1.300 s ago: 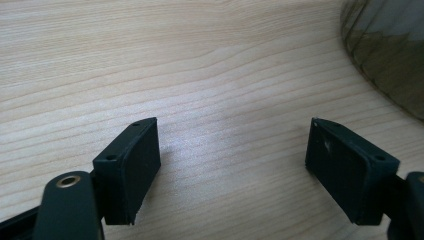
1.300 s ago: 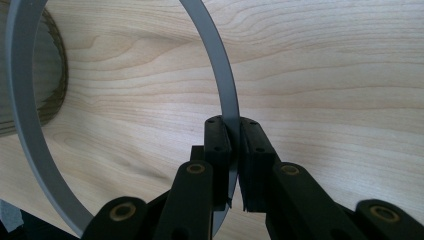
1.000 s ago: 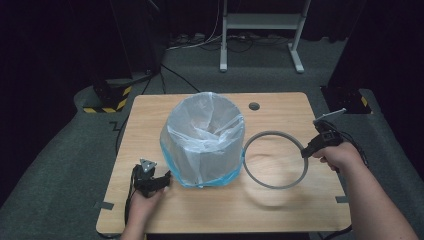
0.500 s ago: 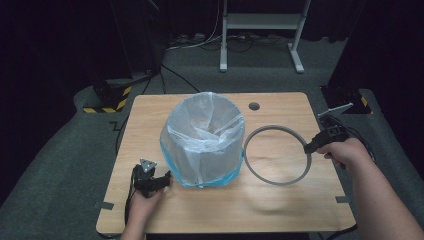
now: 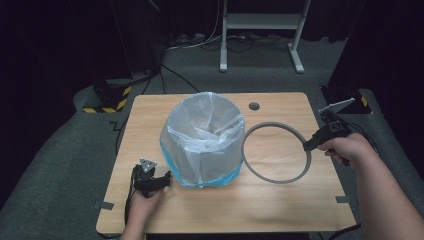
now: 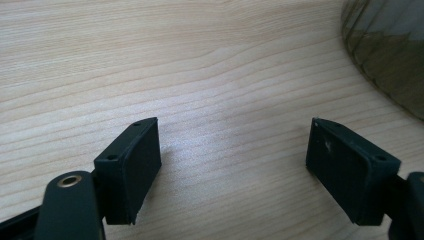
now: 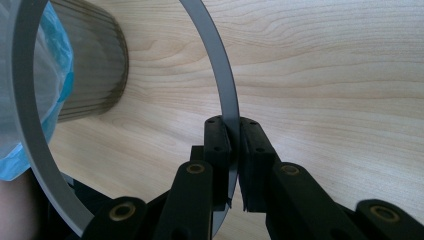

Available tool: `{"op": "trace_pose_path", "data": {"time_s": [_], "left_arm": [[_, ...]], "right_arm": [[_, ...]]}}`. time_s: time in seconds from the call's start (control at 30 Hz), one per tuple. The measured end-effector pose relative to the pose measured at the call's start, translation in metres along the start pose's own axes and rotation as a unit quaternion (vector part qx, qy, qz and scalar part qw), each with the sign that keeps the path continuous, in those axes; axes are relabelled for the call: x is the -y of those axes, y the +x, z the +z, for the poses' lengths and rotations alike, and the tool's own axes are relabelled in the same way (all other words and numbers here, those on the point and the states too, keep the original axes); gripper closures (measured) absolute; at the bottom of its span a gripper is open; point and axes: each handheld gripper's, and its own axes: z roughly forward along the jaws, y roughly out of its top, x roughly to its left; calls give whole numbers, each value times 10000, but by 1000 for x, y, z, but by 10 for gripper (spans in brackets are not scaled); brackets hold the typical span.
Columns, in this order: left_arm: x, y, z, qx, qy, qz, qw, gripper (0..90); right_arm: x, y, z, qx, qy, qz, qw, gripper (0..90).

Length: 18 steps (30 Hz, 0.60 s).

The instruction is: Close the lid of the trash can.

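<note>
right claw (image 7: pixel 234 150) clamped on the grey ring (image 5: pixel 276 152) (beside the lined bin (image 5: pixel 202 140)); left claw (image 6: pixel 235 175) apart.

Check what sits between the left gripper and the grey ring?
In the high view, the bag-lined bin stands between the left gripper and the grey ring.

The table (image 5: pixel 280 210) is smooth light wood. The bin bag (image 5: pixel 202 132) is thin, shiny plastic. The grey ring (image 5: pixel 276 152) looks matt.
</note>
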Motion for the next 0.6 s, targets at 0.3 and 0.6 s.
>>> {"op": "trace_pose_path", "data": {"time_s": [0.3,0.6], "left_arm": [[0,0,0,-1,0,-1,10000,217],[0,0,0,-2,-1,0,10000,217]], "right_arm": [[-1,7,-10,-28,-46,18,10000,838],[0,13,-24,-54,-76,2,10000,838]]}}
